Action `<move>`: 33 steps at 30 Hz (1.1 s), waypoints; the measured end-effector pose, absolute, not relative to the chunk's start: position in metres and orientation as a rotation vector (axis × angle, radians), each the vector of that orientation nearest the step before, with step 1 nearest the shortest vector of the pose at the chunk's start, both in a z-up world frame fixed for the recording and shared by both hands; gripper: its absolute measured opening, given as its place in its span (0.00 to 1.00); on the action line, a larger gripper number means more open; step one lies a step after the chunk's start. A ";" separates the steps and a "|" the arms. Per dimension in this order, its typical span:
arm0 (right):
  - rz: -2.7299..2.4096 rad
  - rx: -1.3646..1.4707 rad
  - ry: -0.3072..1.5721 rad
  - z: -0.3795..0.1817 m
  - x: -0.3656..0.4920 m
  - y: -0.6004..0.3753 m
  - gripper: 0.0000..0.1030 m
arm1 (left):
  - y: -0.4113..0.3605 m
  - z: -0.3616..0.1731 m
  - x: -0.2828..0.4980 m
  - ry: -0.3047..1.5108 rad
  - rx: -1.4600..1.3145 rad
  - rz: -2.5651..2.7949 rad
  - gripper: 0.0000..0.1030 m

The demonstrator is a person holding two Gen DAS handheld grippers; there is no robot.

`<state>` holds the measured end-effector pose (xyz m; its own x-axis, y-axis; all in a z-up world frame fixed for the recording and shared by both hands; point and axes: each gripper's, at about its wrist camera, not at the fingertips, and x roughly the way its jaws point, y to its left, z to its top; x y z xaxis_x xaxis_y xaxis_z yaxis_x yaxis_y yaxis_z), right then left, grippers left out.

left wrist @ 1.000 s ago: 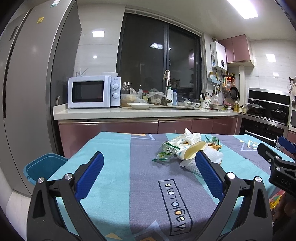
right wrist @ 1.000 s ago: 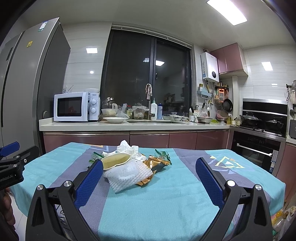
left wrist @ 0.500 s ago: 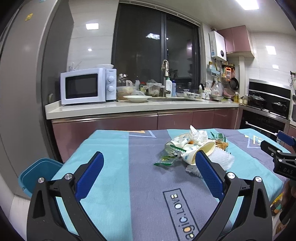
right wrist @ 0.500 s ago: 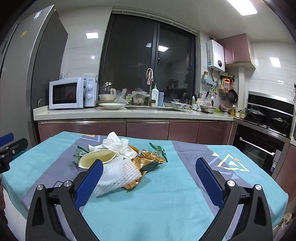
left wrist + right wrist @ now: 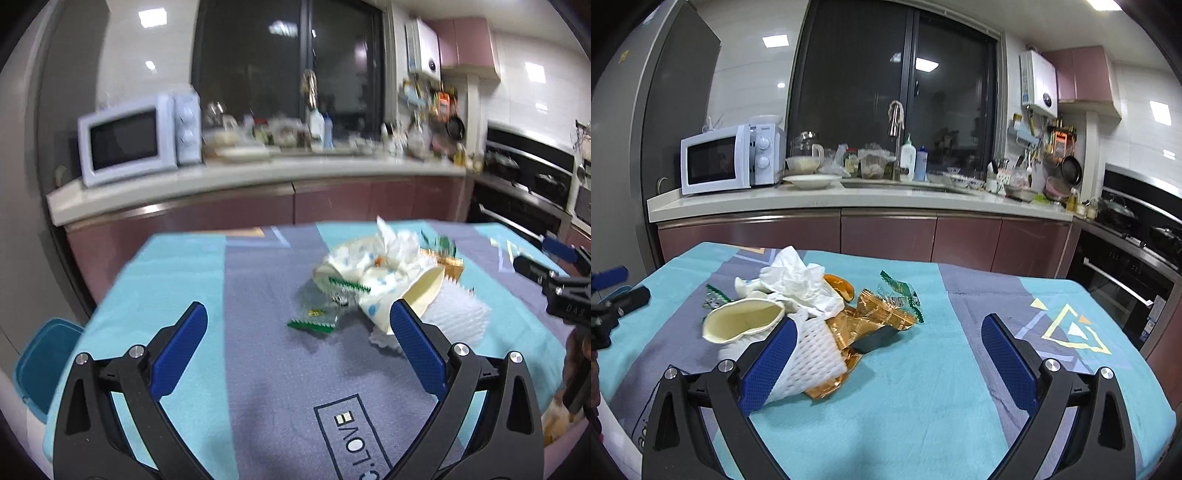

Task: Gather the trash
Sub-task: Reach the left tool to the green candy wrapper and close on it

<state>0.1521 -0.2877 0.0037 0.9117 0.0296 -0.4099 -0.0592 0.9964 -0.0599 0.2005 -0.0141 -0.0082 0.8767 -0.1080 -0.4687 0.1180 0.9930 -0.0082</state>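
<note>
A blue bin (image 5: 40,365) stands on the floor beside the table's left edge, below and to the left of the left gripper (image 5: 297,328); what it holds cannot be seen. In the trash pile, a squashed paper cup (image 5: 742,321) lies on its side with its mouth open and nothing visible inside.

Both grippers are held low over the tablecloth (image 5: 923,406), pointing toward the kitchen counter (image 5: 849,201), with jaws spread wide and nothing between them. The right gripper (image 5: 886,354) appears at the right edge of the left view, and the left one shows as a dark shape at the left edge of the right view.

The pile lies ahead of both grippers. From the left gripper it sits forward and to the right: a green-edged wrapper (image 5: 314,323) nearest, just ahead between the fingers. From the right gripper it sits forward and to the left: a white foam net sleeve (image 5: 809,354) just behind the left finger, gold foil wrappers (image 5: 875,314) beside it, crumpled tissue (image 5: 798,280) on top, and a green wrapper (image 5: 899,290) at the far side.
</note>
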 end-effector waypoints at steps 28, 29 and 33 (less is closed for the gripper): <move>0.203 -0.020 0.756 -0.023 0.296 -0.327 0.94 | -0.044 -0.087 0.358 0.830 0.271 -0.345 0.74; 0.220 -0.012 0.769 -0.024 0.302 -0.328 0.94 | -0.044 -0.088 0.360 0.837 0.270 -0.356 0.69; 0.247 0.012 0.787 -0.027 0.316 -0.331 0.94 | -0.046 -0.091 0.364 0.848 0.260 -0.378 0.51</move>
<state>0.3158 -0.3313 -0.0268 0.6790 0.2245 -0.6989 -0.2152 0.9711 0.1028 0.3642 -0.0459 -0.0911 0.6015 -0.2197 -0.7680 0.4239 0.9027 0.0738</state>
